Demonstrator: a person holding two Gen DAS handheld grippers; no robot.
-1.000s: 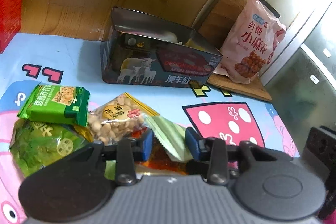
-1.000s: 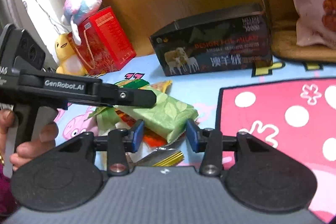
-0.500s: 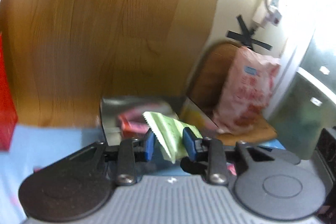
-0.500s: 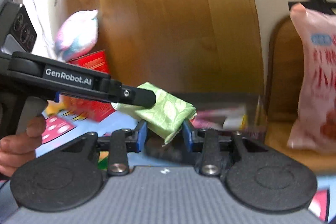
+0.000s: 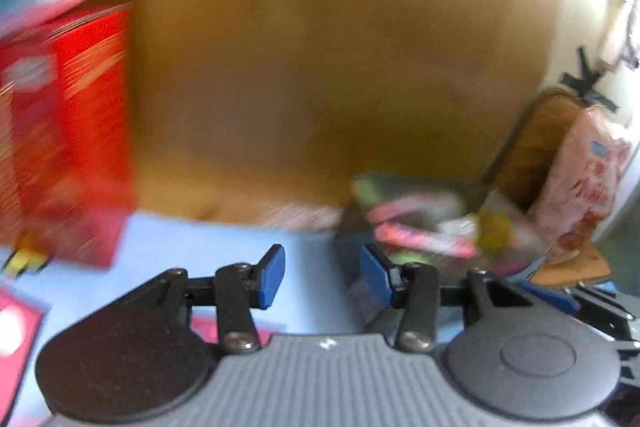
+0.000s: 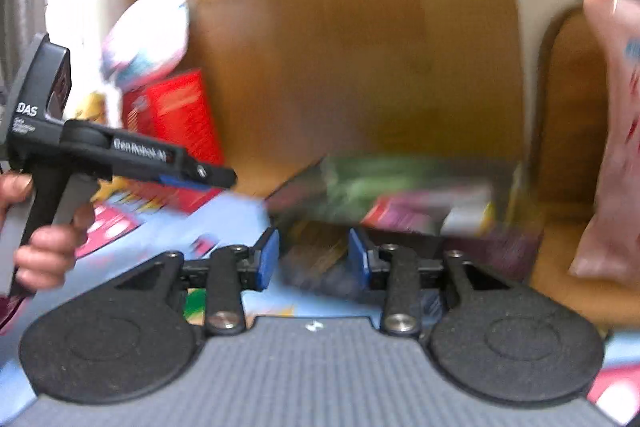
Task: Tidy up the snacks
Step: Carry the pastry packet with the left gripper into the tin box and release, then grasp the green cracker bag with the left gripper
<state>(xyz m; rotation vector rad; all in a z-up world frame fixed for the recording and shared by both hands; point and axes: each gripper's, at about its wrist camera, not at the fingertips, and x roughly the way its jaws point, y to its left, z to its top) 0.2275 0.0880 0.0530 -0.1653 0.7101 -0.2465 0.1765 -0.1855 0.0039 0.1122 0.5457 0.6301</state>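
Gone from the left tool [image 5: 322, 277] is the green snack packet it clamped half a second ago; its blue fingers [image 5: 272, 275] now stand apart and bare, swung left of the tin [image 6: 404, 211]. Blurred green wrapping [image 6: 360, 179] lies inside that tin among pink packets [image 5: 416, 239]. Beside it, the right tool [image 6: 312, 259] gapes with nothing held above the blue tabletop [image 5: 224, 247].

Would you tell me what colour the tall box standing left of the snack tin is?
Red; the box shows best in the left wrist view.
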